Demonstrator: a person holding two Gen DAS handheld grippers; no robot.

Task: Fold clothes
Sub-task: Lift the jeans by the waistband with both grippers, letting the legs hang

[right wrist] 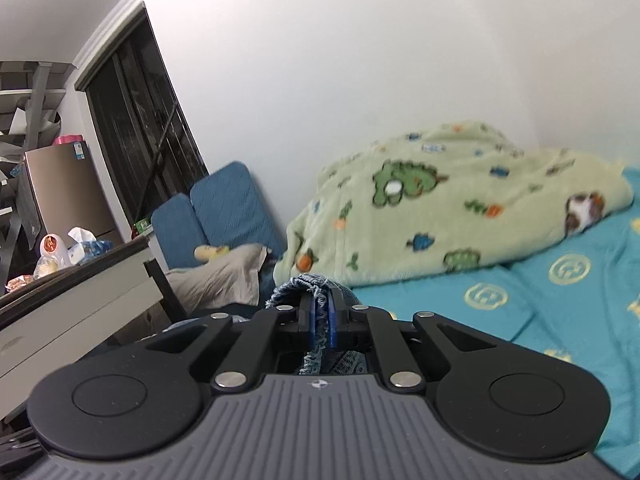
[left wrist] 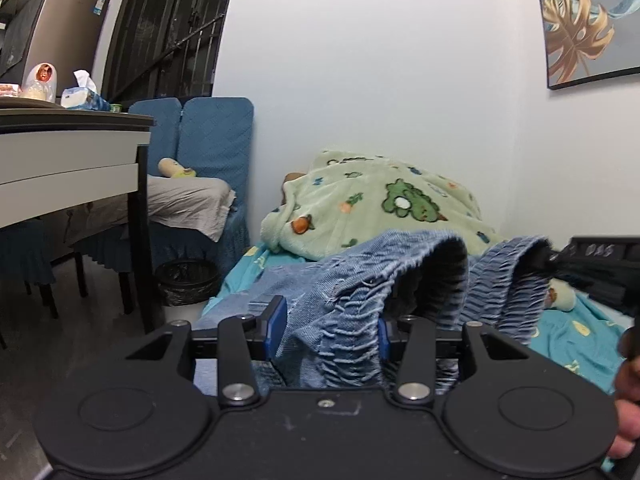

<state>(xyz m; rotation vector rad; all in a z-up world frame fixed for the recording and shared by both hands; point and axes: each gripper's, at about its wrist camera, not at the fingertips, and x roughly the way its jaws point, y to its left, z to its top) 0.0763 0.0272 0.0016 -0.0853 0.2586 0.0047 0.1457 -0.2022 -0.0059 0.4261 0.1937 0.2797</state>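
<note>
A blue denim garment with a gathered, frayed waistband is held up over the bed. My left gripper has its jaws wide apart with the waistband bunched between them; the fingers do not press on it. My right gripper is shut on the frayed denim edge, with cloth hanging down between its blue pads. The right gripper also shows in the left wrist view, at the right end of the waistband.
A turquoise patterned bedsheet covers the bed. A green fleece blanket is heaped by the wall. A white table with a tissue box stands left. Blue-covered chairs and a black bin stand beside the bed.
</note>
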